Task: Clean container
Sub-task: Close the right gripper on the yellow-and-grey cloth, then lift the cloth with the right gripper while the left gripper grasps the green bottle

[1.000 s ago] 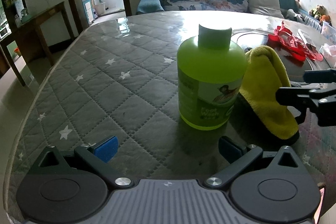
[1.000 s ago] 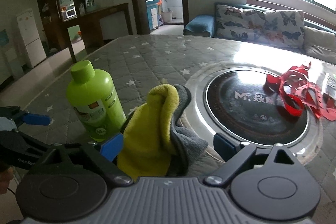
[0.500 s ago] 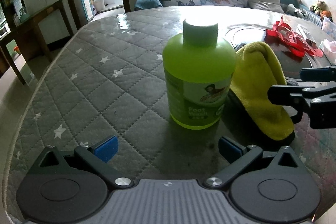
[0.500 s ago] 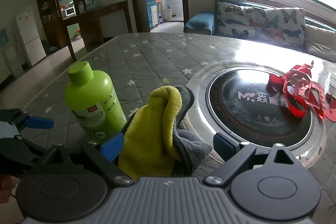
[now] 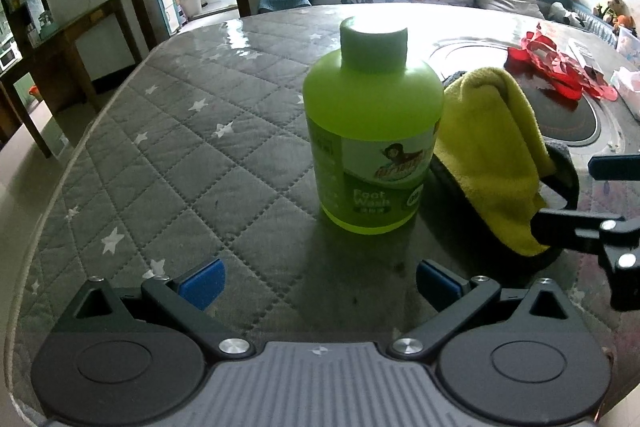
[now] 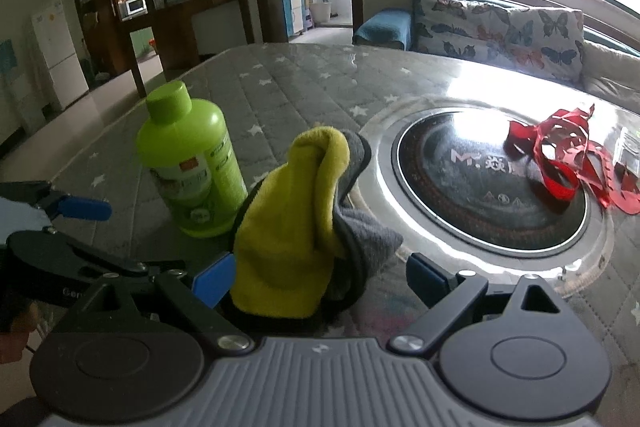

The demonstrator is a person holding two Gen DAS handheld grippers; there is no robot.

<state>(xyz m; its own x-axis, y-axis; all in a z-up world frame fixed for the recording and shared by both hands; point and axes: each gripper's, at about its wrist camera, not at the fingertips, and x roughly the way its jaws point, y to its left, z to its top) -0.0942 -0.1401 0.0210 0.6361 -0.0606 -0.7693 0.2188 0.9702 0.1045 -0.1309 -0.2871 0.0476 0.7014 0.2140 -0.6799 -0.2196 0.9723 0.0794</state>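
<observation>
Left claw (image 5: 318,283): spread wide, nothing held, facing the green foot-wash bottle (image 5: 372,135), upright on the quilted surface (image 5: 180,163). Right claw (image 6: 320,277): spread wide, nothing gripped; yellow-and-grey cloth (image 6: 296,227) heaped between its fingers, possibly touching the left one. Farther right: round black hob (image 6: 492,199) bearing red ribbon (image 6: 560,155).

Green bottle (image 5: 372,131) translucent glossy plastic, matt cap; yellow cloth (image 6: 292,219) fuzzy plush, grey fleece backing; table (image 5: 168,155) quilted fabric under glossy clear cover; cooktop (image 6: 492,187) shiny black glass; red ribbon (image 6: 560,155) glossy.
</observation>
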